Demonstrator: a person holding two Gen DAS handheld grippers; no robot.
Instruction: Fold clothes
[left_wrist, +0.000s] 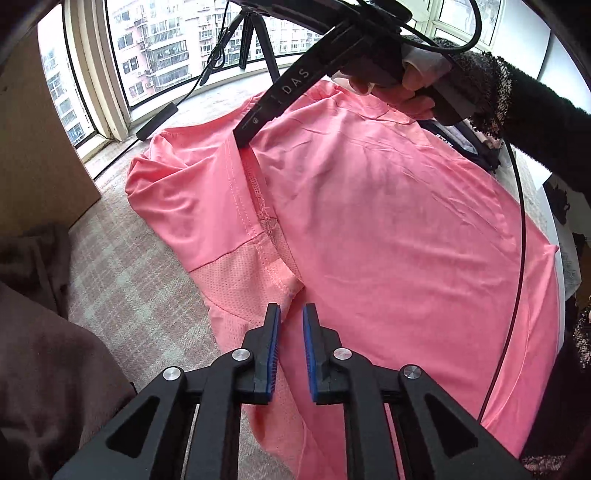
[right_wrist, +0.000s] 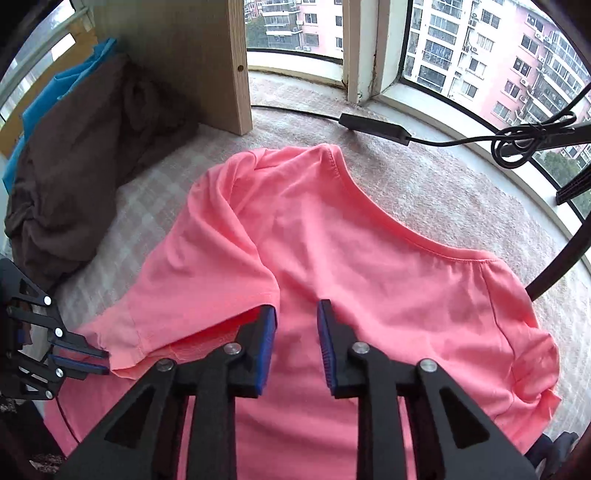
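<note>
One pink T-shirt (right_wrist: 332, 258) lies spread over the checked cloth surface (right_wrist: 424, 192) by the curved window, neckline toward the glass, one sleeve folded inward over the body.

Two grippers are at work. The left gripper (left_wrist: 291, 350) hovers over the mesh side panel near the hem, its two blue-padded jaws a narrow gap apart with nothing between them. The right gripper (right_wrist: 297, 347) sits over the shirt's middle, jaws parted wider and empty; the folded sleeve's edge touches its left finger.

One brown garment (right_wrist: 74, 177) lies heaped at the surface's left edge beside one wooden panel (right_wrist: 192, 55), with one blue garment (right_wrist: 62, 85) behind it. One black cable with an inline box (right_wrist: 373, 127) runs along the window side.
</note>
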